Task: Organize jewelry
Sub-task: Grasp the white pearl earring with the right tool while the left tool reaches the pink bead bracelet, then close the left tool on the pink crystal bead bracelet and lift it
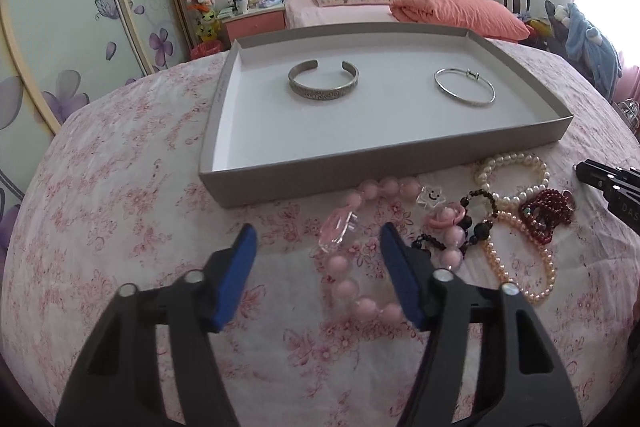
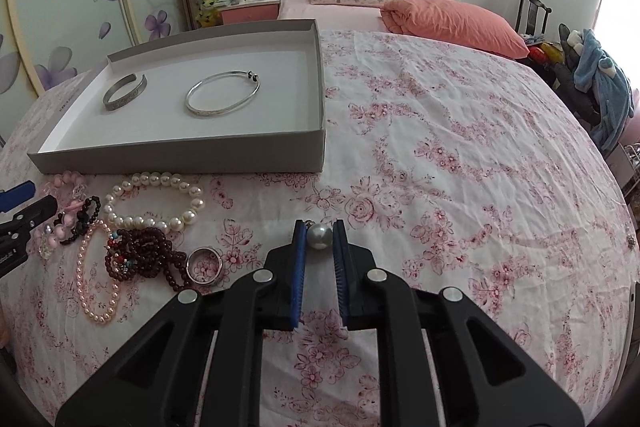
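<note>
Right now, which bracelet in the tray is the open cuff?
The wide engraved band on the tray's left, with a gap in its ring; the thin bangle beside it is closed by a clasp.

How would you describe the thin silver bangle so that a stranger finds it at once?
Look at the shallow grey tray on the flowered bedspread. Two bracelets lie apart on its white floor. The thin silver bangle is the right one in the left wrist view: a slim wire hoop with a small clasp, unlike the wide engraved cuff beside it.

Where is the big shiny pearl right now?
In the right wrist view, the big pearl is pinched between the right gripper's blue pads, just above the floral cloth, right of the silver ring.
</note>
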`<state>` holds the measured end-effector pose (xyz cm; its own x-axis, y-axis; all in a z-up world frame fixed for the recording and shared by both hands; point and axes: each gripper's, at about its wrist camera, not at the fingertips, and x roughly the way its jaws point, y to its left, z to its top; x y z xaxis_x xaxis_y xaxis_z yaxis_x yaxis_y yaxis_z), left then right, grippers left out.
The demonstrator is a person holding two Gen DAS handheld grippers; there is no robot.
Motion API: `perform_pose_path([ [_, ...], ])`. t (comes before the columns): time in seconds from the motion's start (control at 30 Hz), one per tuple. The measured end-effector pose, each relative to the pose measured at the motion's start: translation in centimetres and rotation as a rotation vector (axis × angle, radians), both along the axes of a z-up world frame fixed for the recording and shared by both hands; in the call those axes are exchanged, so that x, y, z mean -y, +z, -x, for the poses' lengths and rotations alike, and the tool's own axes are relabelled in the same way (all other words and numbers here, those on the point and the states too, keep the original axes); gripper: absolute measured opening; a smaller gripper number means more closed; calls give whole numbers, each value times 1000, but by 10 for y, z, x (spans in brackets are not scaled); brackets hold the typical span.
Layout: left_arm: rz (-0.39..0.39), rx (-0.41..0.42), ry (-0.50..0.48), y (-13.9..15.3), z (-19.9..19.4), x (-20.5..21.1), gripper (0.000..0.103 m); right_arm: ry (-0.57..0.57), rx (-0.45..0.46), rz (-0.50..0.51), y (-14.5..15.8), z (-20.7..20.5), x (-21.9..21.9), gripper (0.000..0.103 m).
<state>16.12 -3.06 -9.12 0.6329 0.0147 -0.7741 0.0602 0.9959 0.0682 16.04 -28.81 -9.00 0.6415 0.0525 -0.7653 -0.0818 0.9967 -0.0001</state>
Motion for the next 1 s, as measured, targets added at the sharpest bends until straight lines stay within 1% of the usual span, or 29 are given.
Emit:
perform_pose_path([
  [0.13,-3,-8,-4,-3,-4,2,45,0,0,-4,0,0,1,15],
  [0.17,-4,-9,-10,-3,-5,4,37,0,-1,-4,0,0,1,15],
  [0.2,-1,-10,-15,-3,-5,5,26,0,-1,-4,0,0,1,15],
  [0.23,6,-12,-22,-3,-6,6,21,0,-1,-5,0,0,1,15],
  [0.27,6,-13,-22,-2,-7,7,20,0,0,-4,0,0,1,15],
  [0.3,19,-16,-24,-3,-7,7,15,0,0,-4,0,0,1,15],
  [0.4,85,-11,-37,0,-6,1,14,0,-1,-6,0,0,1,15],
  [0.53,134,37,-52,13,0,-5,14,0,-1,-7,0,0,1,15],
  [0.7,155,108,-50,32,6,-14,13,0,0,-7,0,0,1,15],
  [0.8,170,121,-36,38,6,-20,13,0,0,-6,0,0,1,15],
  [1.0,204,128,-6,41,7,-32,13,0,0,-6,0,0,1,15],
])
